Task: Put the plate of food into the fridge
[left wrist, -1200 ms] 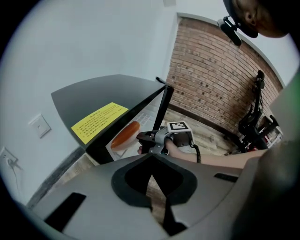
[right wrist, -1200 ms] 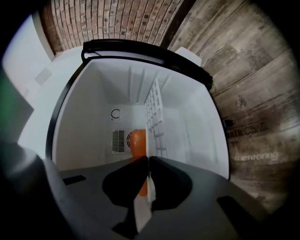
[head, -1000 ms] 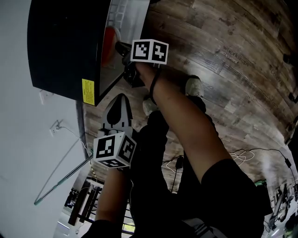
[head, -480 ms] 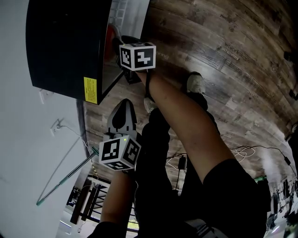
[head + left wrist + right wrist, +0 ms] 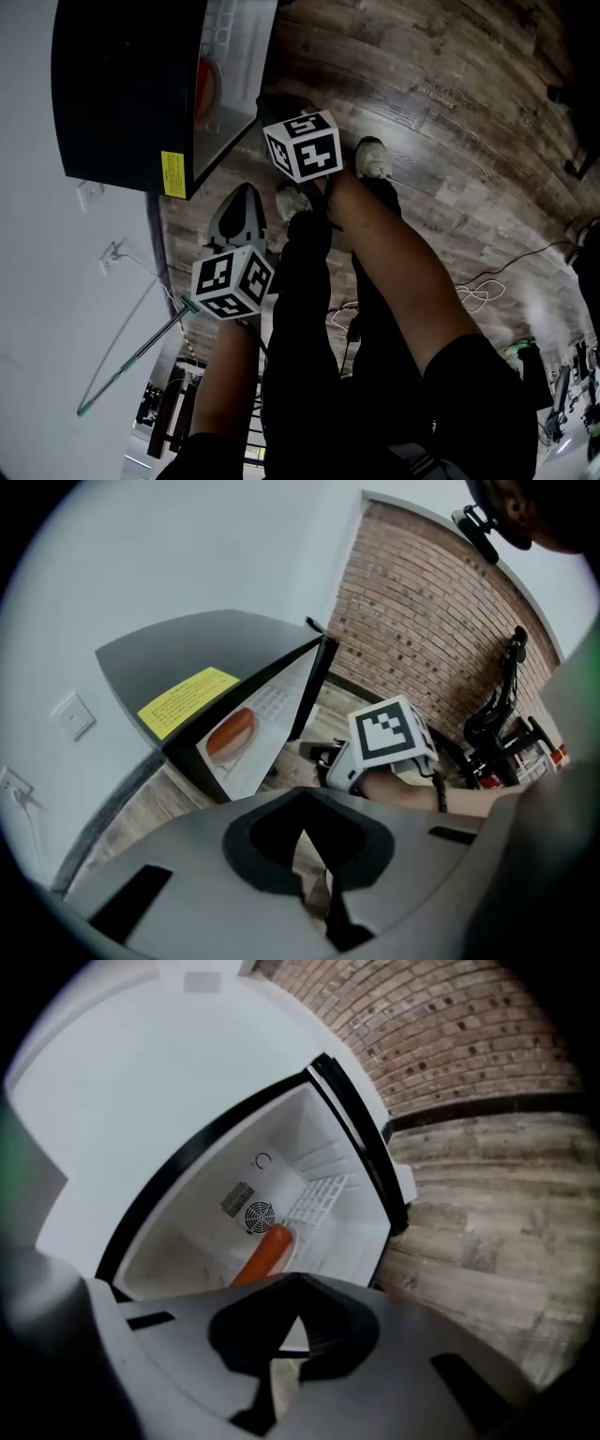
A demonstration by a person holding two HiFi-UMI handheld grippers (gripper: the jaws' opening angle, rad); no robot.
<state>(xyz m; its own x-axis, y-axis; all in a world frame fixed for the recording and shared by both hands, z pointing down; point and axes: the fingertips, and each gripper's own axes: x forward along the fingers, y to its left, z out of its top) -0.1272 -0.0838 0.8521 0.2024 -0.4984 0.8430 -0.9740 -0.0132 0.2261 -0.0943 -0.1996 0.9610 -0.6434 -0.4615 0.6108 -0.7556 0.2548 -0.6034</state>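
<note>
A black mini fridge (image 5: pixel 122 94) stands open on the floor, its white inside showing. On a white plate (image 5: pixel 292 1251) on its shelf lies a long orange-red piece of food (image 5: pixel 265 1252), which also shows in the head view (image 5: pixel 204 89) and in the left gripper view (image 5: pixel 232 733). My right gripper (image 5: pixel 272 101) hangs just outside the fridge opening, apart from the plate, with its jaws (image 5: pixel 291 1312) shut on nothing. Lower down, in front of the fridge, my left gripper (image 5: pixel 242 195) points at it, shut and empty (image 5: pixel 302 832). The right gripper's marker cube (image 5: pixel 392 731) sits between it and the fridge.
Wooden floor (image 5: pixel 450 112) spreads to the right, with my shoes (image 5: pixel 373 157) on it and cables (image 5: pixel 483 295) farther back. A white wall (image 5: pixel 56 309) with a socket runs along the left; a green-tipped rod (image 5: pixel 131 354) leans there. A brick wall (image 5: pixel 450 1026) lies beyond the fridge.
My right gripper has drawn back out of the fridge, leaving the orange food inside. The left gripper has stayed about where it was.
</note>
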